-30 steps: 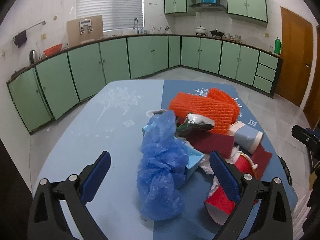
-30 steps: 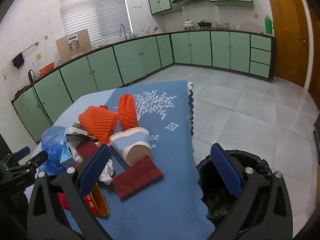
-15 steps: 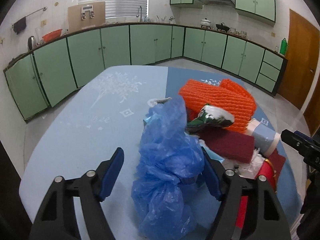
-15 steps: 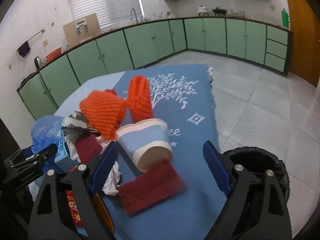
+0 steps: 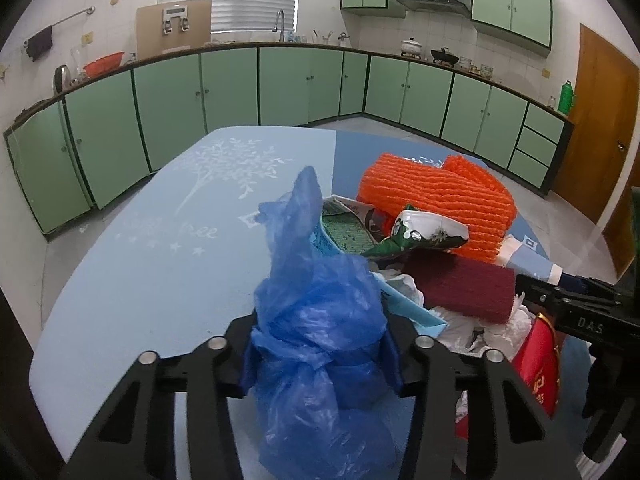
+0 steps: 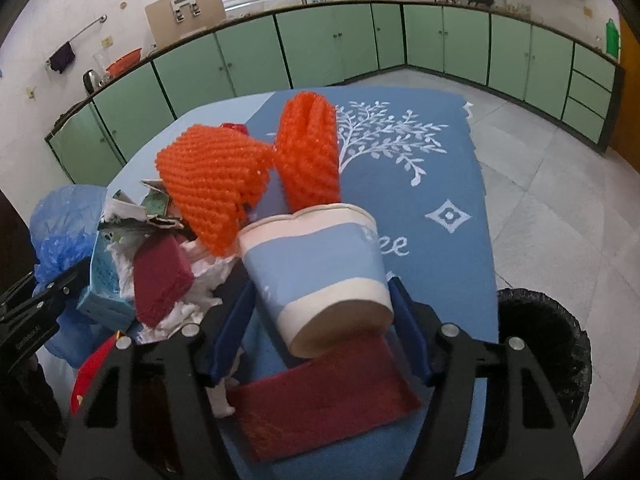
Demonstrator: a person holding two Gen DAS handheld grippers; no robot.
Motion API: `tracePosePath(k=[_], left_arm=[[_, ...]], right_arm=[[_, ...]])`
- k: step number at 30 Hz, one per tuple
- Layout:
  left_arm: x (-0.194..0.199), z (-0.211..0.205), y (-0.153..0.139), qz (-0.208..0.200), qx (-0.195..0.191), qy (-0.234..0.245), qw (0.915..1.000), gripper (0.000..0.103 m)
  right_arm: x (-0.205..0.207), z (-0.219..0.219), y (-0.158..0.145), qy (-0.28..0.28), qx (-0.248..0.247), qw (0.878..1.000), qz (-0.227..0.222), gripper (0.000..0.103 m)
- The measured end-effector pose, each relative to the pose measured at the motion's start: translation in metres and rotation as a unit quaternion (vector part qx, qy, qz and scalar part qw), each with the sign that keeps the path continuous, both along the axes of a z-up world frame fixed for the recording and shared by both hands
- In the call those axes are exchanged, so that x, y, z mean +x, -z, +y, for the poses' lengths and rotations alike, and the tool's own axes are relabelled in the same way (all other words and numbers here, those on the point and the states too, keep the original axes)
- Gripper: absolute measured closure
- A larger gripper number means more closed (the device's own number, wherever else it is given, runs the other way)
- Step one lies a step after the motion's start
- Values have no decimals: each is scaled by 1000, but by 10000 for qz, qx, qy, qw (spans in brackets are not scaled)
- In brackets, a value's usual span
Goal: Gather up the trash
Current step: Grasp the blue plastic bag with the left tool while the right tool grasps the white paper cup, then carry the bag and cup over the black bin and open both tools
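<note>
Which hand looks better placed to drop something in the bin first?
Probably the right. Its tongs straddle the paper cup, and the black bin sits just beside them. The left tongs pinch the blue bag, farther from it.

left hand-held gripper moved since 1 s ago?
Yes. The left hand-held gripper advanced toward the green kitchen cabinets, and its jaws have closed on the crumpled blue plastic bag.
</note>
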State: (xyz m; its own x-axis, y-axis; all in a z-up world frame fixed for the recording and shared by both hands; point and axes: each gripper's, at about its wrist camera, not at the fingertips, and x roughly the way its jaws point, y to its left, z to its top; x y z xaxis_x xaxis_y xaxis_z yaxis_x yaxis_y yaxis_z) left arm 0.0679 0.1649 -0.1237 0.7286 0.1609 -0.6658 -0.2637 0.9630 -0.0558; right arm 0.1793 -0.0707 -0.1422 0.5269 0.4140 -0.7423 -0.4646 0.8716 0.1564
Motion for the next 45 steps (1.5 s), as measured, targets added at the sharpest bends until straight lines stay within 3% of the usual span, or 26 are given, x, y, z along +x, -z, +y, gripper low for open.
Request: tracePosePath(k=[7, 20, 32, 38, 45], left_arm=[[-11, 6, -17, -238, 40, -232, 9994, 66], [-44, -7, -71, -991, 173, -197, 9947, 67], [-28, -77, -92, -1220, -33, 910, 9884, 67], [-5, -131, -89, -1158, -268, 1653, 9791, 67], [19, -196, -76, -1023, -545, 2499, 9613, 67]], right_arm=[[-12, -9, -21, -61, 207, 9993, -297, 41], [-45, -33, -69, -32, 654, 9946, -808, 41], [-69, -108, -103, 671, 836, 9872, -1180, 41], [-74, -156, -99, 1213, 697, 9823, -1247, 41], [-73, -209, -74, 1886, 506, 9752, -1040, 41]])
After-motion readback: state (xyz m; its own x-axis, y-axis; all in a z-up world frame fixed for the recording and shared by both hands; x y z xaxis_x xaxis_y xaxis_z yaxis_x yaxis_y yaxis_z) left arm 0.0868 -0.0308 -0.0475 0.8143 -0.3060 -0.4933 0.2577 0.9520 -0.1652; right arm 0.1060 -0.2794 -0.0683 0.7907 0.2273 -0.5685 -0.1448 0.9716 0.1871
